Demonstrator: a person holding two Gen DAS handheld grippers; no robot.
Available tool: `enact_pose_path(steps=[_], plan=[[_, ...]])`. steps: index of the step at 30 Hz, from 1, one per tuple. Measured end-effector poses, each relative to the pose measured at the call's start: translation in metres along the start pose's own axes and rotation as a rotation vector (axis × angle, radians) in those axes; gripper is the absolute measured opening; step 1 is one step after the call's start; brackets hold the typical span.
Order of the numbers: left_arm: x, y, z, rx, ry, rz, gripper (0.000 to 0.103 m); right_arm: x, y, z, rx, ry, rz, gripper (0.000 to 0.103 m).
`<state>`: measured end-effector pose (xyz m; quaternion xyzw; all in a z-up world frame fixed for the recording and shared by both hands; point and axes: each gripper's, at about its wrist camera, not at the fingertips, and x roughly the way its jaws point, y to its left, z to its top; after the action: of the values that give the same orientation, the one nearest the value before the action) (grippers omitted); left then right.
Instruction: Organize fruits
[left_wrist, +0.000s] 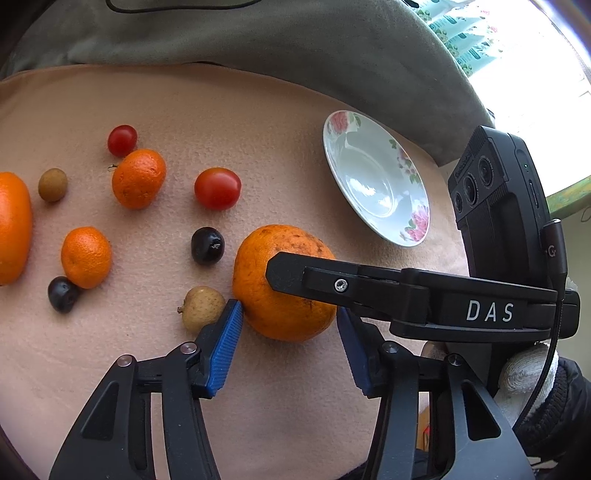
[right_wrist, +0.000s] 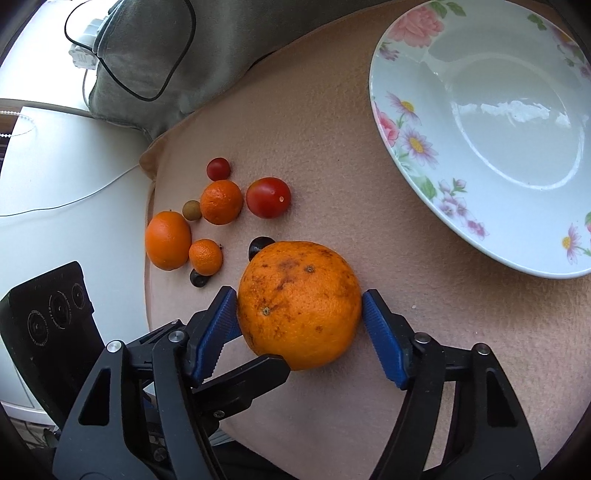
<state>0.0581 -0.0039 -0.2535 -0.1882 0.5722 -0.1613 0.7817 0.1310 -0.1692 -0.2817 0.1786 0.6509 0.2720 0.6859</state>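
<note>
Gripping dimpled round orange (right_wrist: 299, 302), ribbed right tongs (right_wrist: 299, 308)

Beige cloth (right_wrist: 314, 122): matt, napped fleece. Floral plate (right_wrist: 399, 122) on it: glossy glazed ceramic. Large orange (right_wrist: 299, 302) near the plate: dimpled, blemished peel. Cherry tomato (right_wrist: 268, 197): smooth, shiny skin
</note>
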Motion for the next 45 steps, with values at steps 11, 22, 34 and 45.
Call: enact_pose_path(steps=[11, 22, 34, 45], plan=[[-0.004, -0.011, 0.000, 0.025, -0.009, 0.021, 0.050, -0.006, 0.000, -0.002, 0.002, -0.019, 0.003, 0.072], [-0.007, -0.038, 0.011, 0.074, -0.040, 0.003, 0.050, -0.037, -0.004, 0.003, 0.018, -0.081, 0.000, 0.072], [0.009, -0.073, 0.035, 0.127, -0.043, -0.047, 0.050, -0.074, -0.030, 0.013, 0.070, -0.153, -0.022, 0.072], [0.034, -0.093, 0.053, 0.144, -0.006, -0.085, 0.050, -0.089, -0.059, 0.026, 0.146, -0.162, -0.041, 0.072]])
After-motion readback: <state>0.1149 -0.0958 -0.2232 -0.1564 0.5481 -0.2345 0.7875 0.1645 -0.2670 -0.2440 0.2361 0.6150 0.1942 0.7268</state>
